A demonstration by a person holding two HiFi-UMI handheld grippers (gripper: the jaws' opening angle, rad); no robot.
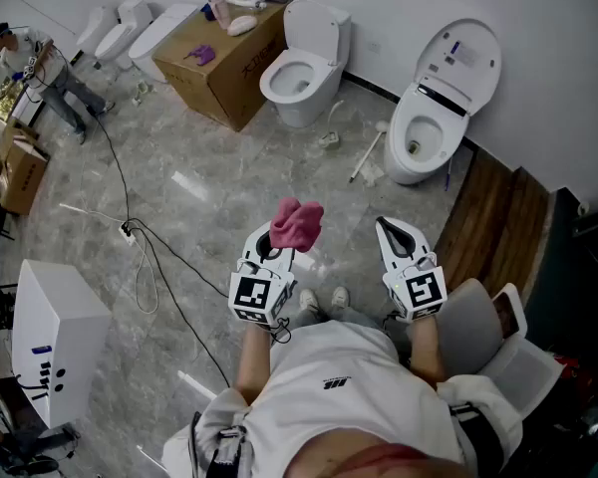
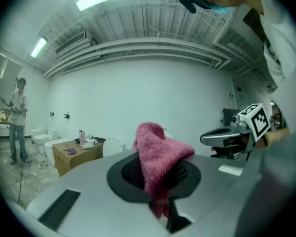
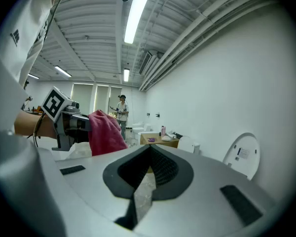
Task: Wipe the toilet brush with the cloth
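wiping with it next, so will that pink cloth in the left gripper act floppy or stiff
The pink cloth looks soft and floppy: it bunches and folds over above the left gripper, which is shut on it. Probably light, since one pinch carries it all. Its fuzzy weave likely grips well, so slipping seems unlikely.

Head view overhead, gripper views level (sharing cloth (image 1: 297, 223))

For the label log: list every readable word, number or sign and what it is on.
Nothing can be read.
Cardboard box: dark side print, blurred.
Raised toilet lid: sticker, too small.
Person's shirt: small logo, too small.
Marker cubes: square patterns, no letters.
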